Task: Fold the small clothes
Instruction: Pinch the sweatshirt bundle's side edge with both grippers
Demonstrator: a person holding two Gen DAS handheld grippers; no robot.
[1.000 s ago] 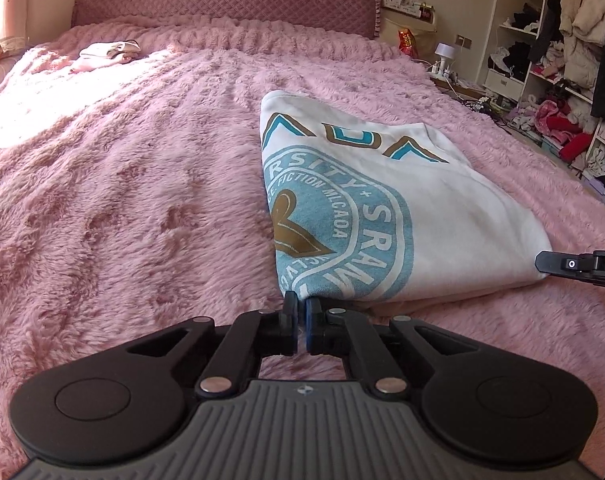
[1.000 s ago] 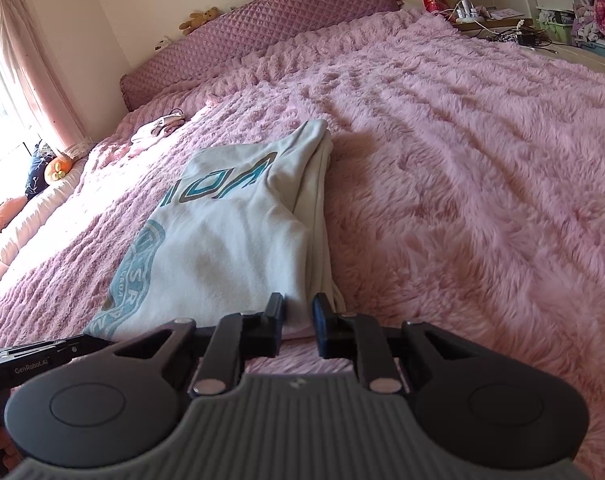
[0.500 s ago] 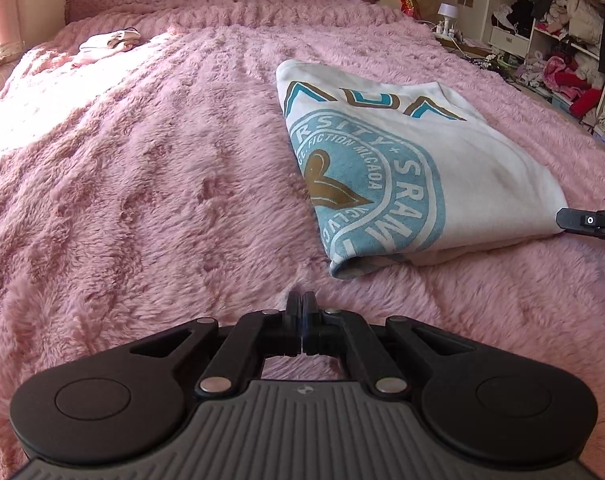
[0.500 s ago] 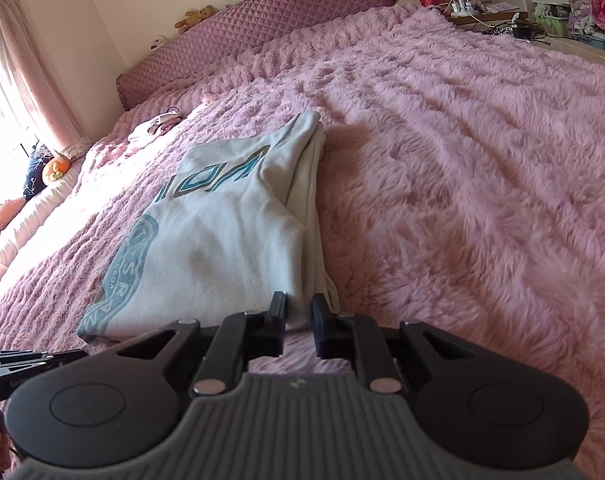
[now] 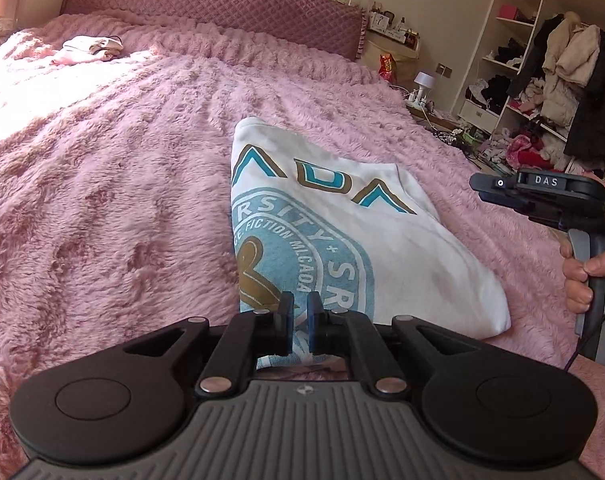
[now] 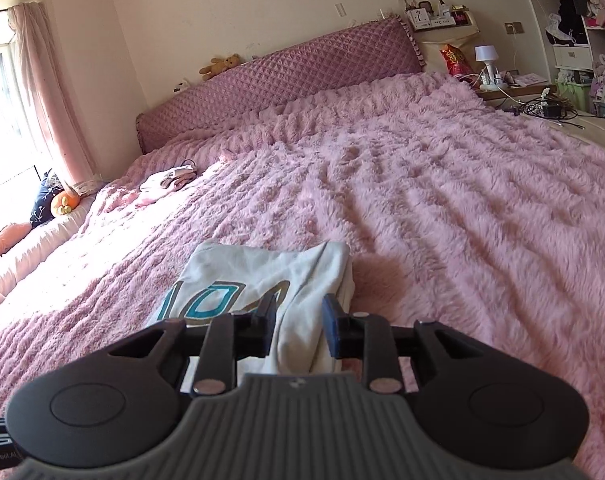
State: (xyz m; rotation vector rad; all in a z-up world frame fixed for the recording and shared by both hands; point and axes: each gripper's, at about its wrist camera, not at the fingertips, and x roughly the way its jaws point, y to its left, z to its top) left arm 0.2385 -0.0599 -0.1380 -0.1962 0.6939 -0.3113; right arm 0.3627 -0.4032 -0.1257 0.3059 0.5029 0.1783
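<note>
the folded white shirt with a teal and gold printed crest (image 5: 342, 236) lies flat on the fluffy pink bedspread (image 5: 102, 200), well short of the quilted mauve headboard (image 5: 222, 12). the left gripper (image 5: 299, 322) sits over the shirt's near edge with a narrow gap between its jaws and nothing clamped. the right gripper (image 6: 298, 326) is over the shirt's near right side, jaws set wider apart, fabric visible between them but not pinched.
</note>
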